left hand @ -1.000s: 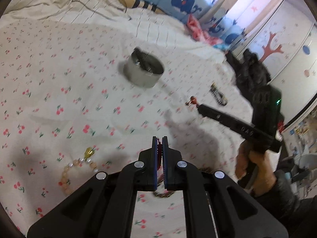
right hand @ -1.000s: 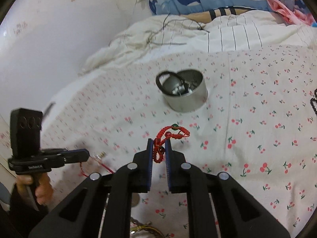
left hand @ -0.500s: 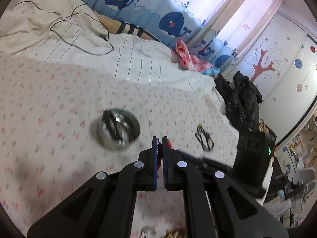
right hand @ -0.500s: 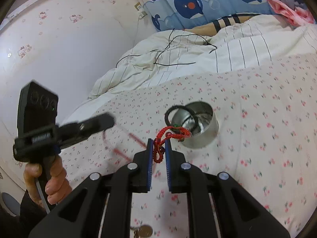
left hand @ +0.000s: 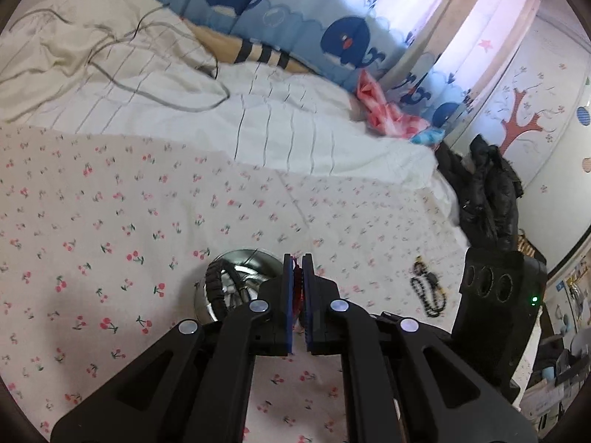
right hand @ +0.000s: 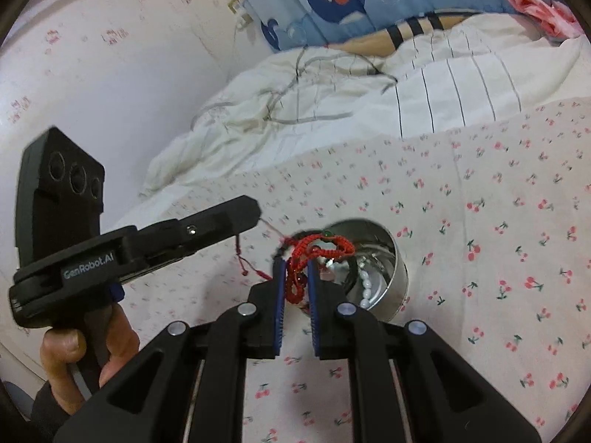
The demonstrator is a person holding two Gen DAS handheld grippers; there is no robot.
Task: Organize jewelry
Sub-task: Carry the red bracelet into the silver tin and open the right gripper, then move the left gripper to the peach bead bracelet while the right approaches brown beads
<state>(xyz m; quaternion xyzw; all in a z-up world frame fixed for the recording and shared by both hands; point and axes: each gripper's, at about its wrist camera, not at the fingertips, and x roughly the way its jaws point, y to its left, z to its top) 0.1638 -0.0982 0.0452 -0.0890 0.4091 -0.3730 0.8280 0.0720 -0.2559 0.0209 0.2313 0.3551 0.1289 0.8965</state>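
A round silver tin (right hand: 384, 277) stands on the cherry-print sheet, with white pearls (right hand: 365, 284) and a black band (left hand: 214, 288) in it. My right gripper (right hand: 295, 264) is shut on a red braided bracelet (right hand: 317, 247), held just before and above the tin's near rim. My left gripper (right hand: 255, 212) comes in from the left, shut on a thin red cord (right hand: 240, 254) that dangles below its tips. In the left wrist view the left gripper (left hand: 297, 258) hides part of the tin (left hand: 236, 277), and red cord (left hand: 296, 291) shows between its pads.
A black bead bracelet (left hand: 428, 291) lies on the sheet right of the tin. A crumpled white duvet (right hand: 332, 103) with cables lies behind. Dark clothing (left hand: 487, 192) hangs at the bed's right edge. A wall (right hand: 110, 74) bounds the bed on the left.
Both grippers have moved forward to the tin, each with its red piece. The left one rose off the sheet and left the pearl bracelet behind. The tin now sits at both fingertips.
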